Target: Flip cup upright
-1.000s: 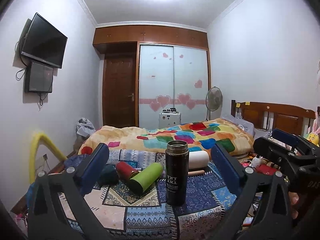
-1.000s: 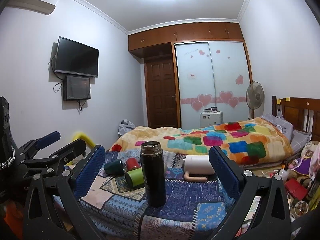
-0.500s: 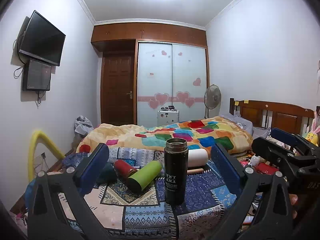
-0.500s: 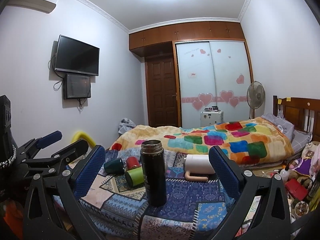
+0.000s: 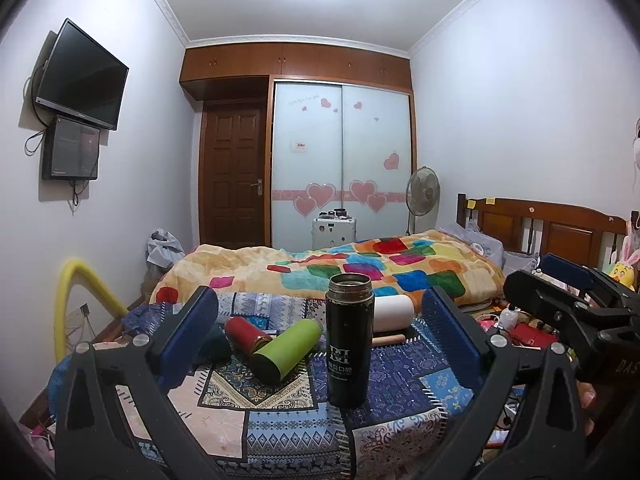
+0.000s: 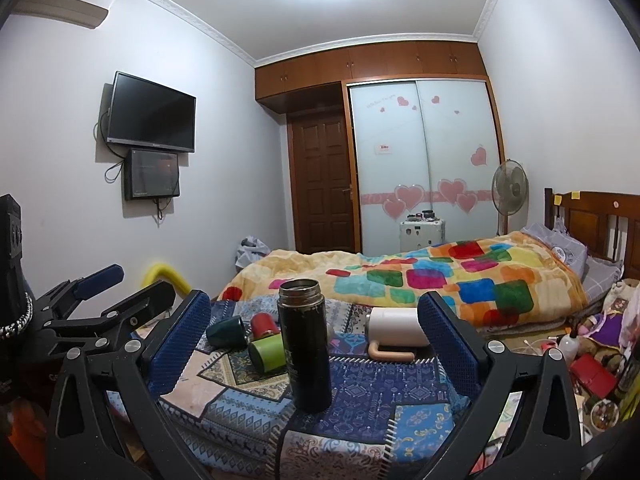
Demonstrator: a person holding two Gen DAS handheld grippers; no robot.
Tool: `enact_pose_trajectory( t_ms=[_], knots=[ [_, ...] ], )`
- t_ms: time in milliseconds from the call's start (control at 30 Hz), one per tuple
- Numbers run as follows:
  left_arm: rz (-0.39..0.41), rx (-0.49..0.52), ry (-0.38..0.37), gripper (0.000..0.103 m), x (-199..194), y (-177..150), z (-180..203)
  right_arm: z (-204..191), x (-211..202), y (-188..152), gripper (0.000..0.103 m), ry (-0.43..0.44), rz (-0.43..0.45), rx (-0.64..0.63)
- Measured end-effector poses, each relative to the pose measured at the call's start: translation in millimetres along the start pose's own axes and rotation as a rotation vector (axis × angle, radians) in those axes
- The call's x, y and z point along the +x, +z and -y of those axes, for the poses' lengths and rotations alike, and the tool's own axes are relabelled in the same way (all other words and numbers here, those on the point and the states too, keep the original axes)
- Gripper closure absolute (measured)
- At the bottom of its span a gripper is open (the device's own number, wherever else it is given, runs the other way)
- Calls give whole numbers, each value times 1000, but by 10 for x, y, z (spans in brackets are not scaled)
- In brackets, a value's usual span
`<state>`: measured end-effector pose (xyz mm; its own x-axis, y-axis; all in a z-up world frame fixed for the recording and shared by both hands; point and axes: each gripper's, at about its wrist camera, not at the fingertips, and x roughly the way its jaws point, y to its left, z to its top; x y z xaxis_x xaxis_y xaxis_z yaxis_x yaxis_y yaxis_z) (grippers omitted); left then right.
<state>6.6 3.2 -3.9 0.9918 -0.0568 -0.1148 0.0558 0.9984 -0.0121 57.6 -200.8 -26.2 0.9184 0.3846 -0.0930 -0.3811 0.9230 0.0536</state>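
- the black cup (image 5: 349, 340) stands upright on the patchwork cloth (image 5: 400, 376), mouth open to the ceiling, clear of both grippers.
- the left gripper (image 5: 320, 336) hangs in front of the cup with its jaws spread wide, the blue pads (image 5: 188, 332) well apart on either side and touching nothing.
- the right gripper (image 6: 314, 340) also has its jaws wide apart, holding nothing, with the cup (image 6: 305, 338) seen between the pads but beyond them.
- only the left wrist view shows the white print on the cup's side; in the right wrist view that face is plain black.
- the green cup (image 5: 286, 348) lies on its side just left of the black cup; the left view shows its length, the right view mostly its round end (image 6: 267, 354).
- the red cup (image 5: 244, 332) lies beside the green one in both views.
- the dark green mug (image 6: 228, 330) is plain in the right view; in the left view it is mostly hidden behind a pad.
- the white mug (image 6: 396, 326) lies on its side behind the black cup; its pale handle loop shows fully only in the right view.
- each view catches the other gripper at its edge: the right one at the left view's right edge, the left one at the right view's left edge.
- the air conditioner (image 6: 60, 4) appears only in the right view.
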Motion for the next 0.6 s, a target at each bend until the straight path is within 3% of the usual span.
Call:
enact_pose_trajectory(
  t_ms=[600],
  knots=[
    [-18, -11, -29, 0, 34, -40, 7, 4, 3, 10, 0, 1, 1, 0]
  ],
)
